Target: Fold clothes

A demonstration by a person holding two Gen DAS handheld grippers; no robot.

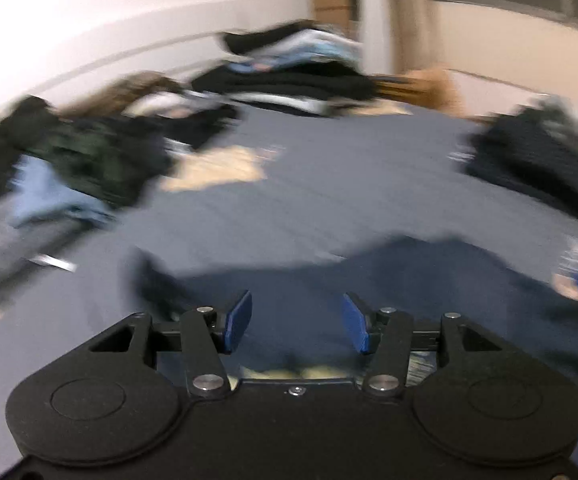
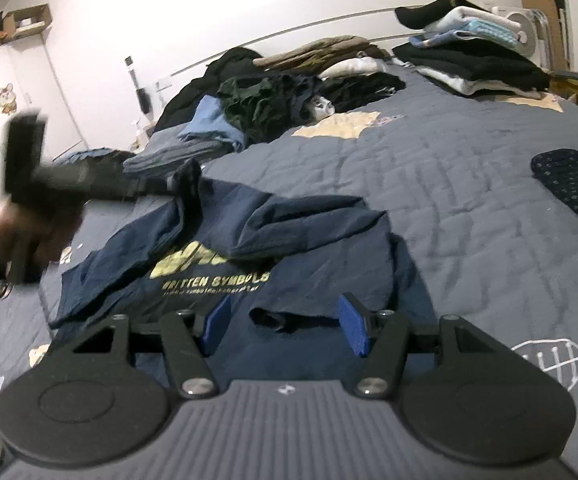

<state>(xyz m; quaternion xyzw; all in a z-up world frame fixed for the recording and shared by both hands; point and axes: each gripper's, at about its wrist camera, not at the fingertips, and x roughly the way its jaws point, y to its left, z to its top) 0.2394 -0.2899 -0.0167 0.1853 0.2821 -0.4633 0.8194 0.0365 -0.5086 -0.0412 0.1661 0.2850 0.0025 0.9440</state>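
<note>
- One crumpled navy cotton T-shirt (image 2: 289,248) reads "WRITTEN SYMBOLS" in yellow; smaller print illegible.
- Left gripper (image 1: 297,322) jaws parted, empty.
- Right gripper (image 2: 285,326) jaws parted, empty.

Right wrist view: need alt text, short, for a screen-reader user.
A navy T-shirt with yellow lettering lies crumpled on a blue quilted bed, just beyond the open, empty right gripper. At the left edge, a hand's blurred left gripper hangs over one sleeve; clothes piles line the far side.
</note>
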